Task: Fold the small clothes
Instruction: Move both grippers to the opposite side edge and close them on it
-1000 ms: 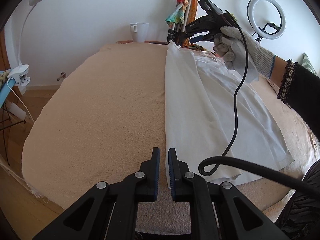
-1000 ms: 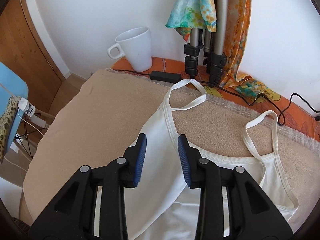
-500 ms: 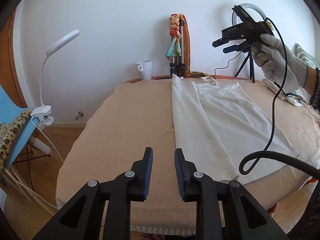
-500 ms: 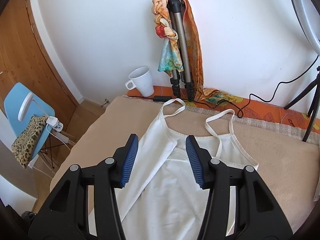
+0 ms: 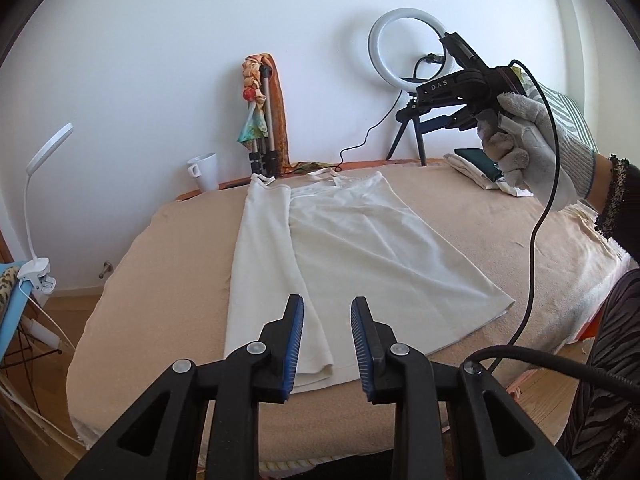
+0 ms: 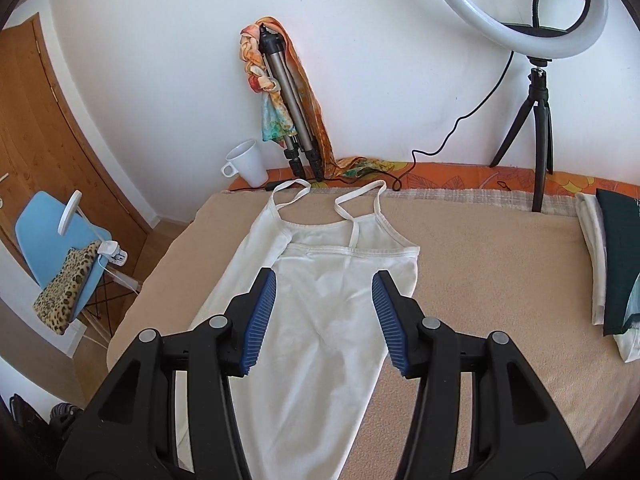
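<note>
A white strappy top (image 5: 360, 248) lies flat on the beige-covered table (image 5: 160, 280), straps toward the wall, with its left side folded over the middle (image 5: 264, 260). My left gripper (image 5: 327, 302) hovers above the hem end, jaws opening, nothing between them. My right gripper (image 6: 324, 276) hangs open and empty above the top (image 6: 320, 320), well clear of the cloth. In the left wrist view that right gripper (image 5: 452, 92) is raised at the upper right, held by a gloved hand (image 5: 532, 152).
A white mug (image 6: 248, 162), a scarf-draped tripod (image 6: 288, 92) and a ring light (image 6: 520, 20) stand along the wall. A stack of folded clothes (image 6: 612, 260) sits at the table's right. A clip lamp (image 5: 40, 200) and blue chair (image 6: 52, 240) are left of the table.
Both grippers have drawn back and risen away from the top. The left jaws went from nearly shut to parted, and the right jaws widened. The folded-over side stays lying on the top.
</note>
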Motion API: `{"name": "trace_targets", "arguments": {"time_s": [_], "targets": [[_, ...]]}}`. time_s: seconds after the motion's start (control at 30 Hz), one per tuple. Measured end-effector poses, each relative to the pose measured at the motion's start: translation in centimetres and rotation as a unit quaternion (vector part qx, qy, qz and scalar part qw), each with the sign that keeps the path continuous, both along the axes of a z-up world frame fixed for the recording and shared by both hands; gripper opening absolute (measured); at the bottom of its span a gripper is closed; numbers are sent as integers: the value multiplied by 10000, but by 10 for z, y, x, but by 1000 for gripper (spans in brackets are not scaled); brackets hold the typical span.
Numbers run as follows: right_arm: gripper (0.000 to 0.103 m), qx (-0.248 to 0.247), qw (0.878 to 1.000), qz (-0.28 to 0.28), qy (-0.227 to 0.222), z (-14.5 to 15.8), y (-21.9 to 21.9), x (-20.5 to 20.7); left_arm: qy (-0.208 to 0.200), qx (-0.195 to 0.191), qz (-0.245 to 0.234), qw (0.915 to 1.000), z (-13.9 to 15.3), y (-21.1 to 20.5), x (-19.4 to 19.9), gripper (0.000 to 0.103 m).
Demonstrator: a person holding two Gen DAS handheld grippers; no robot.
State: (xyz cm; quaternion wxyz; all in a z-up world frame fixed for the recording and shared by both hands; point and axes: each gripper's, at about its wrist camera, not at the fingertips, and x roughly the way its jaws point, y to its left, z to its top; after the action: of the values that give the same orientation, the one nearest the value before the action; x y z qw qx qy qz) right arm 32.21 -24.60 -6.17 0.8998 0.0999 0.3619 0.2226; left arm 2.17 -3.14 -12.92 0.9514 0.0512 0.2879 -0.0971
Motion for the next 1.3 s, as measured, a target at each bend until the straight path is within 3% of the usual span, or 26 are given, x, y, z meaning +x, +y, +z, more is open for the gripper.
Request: {"name": "trace_targets", "arguments": {"time_s": [0.2, 0.67, 1.2, 1.3], "targets": [[53, 336, 9990, -88, 273, -29, -31, 3, 206, 8, -573, 9981, -10, -55, 10, 24], [53, 475, 9952, -292, 801, -68, -80, 29, 675, 78, -1584, 9850, -40, -144, 31, 24], [53, 381, 9907, -94, 1306, -115, -53, 89, 1061, 247, -1676, 9798, -62, -164, 49, 23], [53, 383, 9899, -97, 1365, -122, -45, 102, 1142, 73, -1634, 9799, -63, -160, 55, 14]]}}
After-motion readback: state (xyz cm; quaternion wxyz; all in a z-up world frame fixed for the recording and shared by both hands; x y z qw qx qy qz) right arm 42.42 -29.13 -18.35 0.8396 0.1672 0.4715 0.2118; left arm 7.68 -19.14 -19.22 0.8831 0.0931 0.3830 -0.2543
